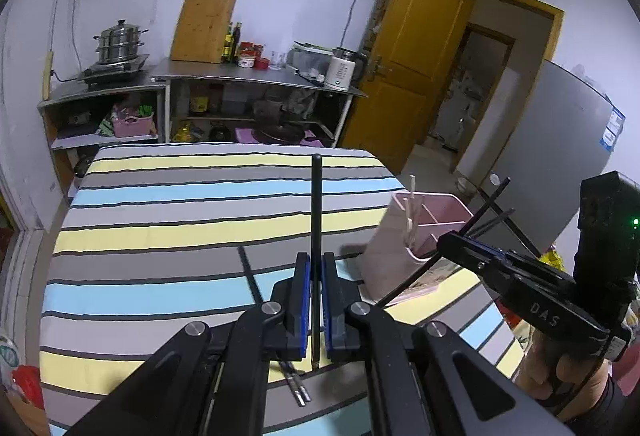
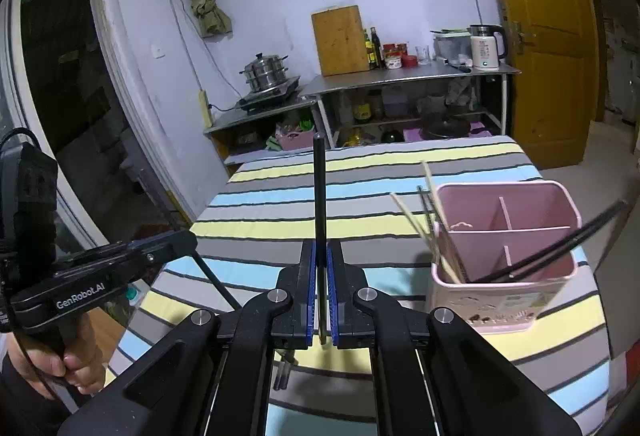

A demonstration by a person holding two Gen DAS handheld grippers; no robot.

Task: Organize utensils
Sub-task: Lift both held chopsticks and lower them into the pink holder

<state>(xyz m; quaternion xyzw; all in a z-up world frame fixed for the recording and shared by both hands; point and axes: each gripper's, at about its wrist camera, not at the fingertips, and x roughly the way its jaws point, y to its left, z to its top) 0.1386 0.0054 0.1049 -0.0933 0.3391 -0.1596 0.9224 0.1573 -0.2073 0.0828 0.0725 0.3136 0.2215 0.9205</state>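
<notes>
My left gripper (image 1: 316,260) is shut on a black chopstick (image 1: 316,196) that stands upright between its blue pads, above the striped table (image 1: 180,196). My right gripper (image 2: 321,248) is likewise shut on a black chopstick (image 2: 319,188). In the left wrist view the right gripper (image 1: 444,240) hangs beside the pink utensil holder (image 1: 384,260) with its chopstick (image 1: 484,206) slanting across. The left gripper (image 2: 192,236) shows at the left of the right wrist view. The holder (image 2: 500,296) has compartments with pale wooden chopsticks (image 2: 416,224) and black chopsticks (image 2: 560,244). A pair of black chopsticks (image 1: 276,328) lies on the cloth.
A steel shelf unit (image 2: 400,76) behind the table carries a steamer pot (image 2: 266,72), a wooden cutting board (image 2: 340,40), bottles and a white kettle (image 2: 486,48). A yellow door (image 1: 424,48) stands open at the right, with a grey fridge (image 1: 560,140) beside it. A hand (image 2: 76,364) grips each handle.
</notes>
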